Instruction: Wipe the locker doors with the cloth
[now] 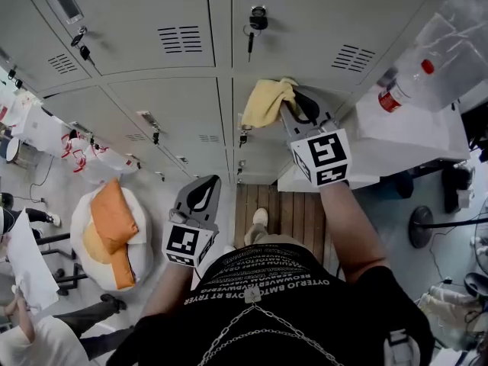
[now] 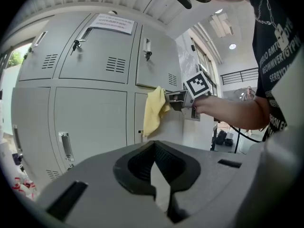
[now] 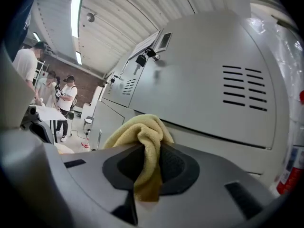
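The right gripper (image 1: 288,107) is held far, arm outstretched, clamped on the cloth (image 1: 263,101); the left gripper (image 1: 204,185) is held near, jaws together.

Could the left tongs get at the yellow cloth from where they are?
Probably yes: nothing stands between the left tongs and the cloth, though they are shut and would have to open, and the right tongs grip it.

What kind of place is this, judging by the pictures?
Probably a locker area in a workshop or industrial hall: rows of grey metal lockers with keys in the doors, a ribbed ceiling with strip lights, and people standing farther back.
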`<control>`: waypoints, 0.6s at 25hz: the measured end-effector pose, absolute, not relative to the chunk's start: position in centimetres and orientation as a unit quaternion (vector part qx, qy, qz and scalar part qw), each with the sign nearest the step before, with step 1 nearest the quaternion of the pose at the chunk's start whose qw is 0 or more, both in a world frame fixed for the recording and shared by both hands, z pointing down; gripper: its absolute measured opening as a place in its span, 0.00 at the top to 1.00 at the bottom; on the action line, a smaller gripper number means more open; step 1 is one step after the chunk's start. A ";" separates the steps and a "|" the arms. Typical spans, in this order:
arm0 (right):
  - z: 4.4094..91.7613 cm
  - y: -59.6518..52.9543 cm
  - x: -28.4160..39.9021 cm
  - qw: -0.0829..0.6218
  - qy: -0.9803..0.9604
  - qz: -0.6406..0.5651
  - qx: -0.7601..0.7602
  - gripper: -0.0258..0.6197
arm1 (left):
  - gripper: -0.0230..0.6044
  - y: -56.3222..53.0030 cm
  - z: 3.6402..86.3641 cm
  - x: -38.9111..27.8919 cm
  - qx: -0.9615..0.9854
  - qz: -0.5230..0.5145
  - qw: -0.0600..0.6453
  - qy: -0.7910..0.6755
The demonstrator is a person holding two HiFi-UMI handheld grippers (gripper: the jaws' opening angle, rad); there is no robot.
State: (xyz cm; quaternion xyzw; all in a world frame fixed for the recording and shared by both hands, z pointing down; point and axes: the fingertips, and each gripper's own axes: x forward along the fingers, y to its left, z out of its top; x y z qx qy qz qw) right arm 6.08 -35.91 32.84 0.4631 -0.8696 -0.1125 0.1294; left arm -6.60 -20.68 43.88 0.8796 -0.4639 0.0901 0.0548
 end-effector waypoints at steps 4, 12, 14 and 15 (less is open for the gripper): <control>33.0 -35.8 8.1 0.134 -0.860 -0.112 0.480 0.86 | 0.96 -20.9 44.0 -6.0 0.883 0.090 0.055 -0.458; 33.1 -35.7 11.1 0.136 -0.847 -0.104 0.503 0.86 | 0.96 -21.0 44.3 -6.0 0.881 0.098 0.057 -0.458; 33.0 -35.7 11.6 0.136 -0.845 -0.102 0.507 0.86 | 0.96 -21.0 44.4 -6.1 0.881 0.098 0.057 -0.460; 33.0 -35.7 11.8 0.136 -0.844 -0.102 0.509 0.86 | 0.96 -21.0 44.4 -6.1 0.880 0.097 0.056 -0.461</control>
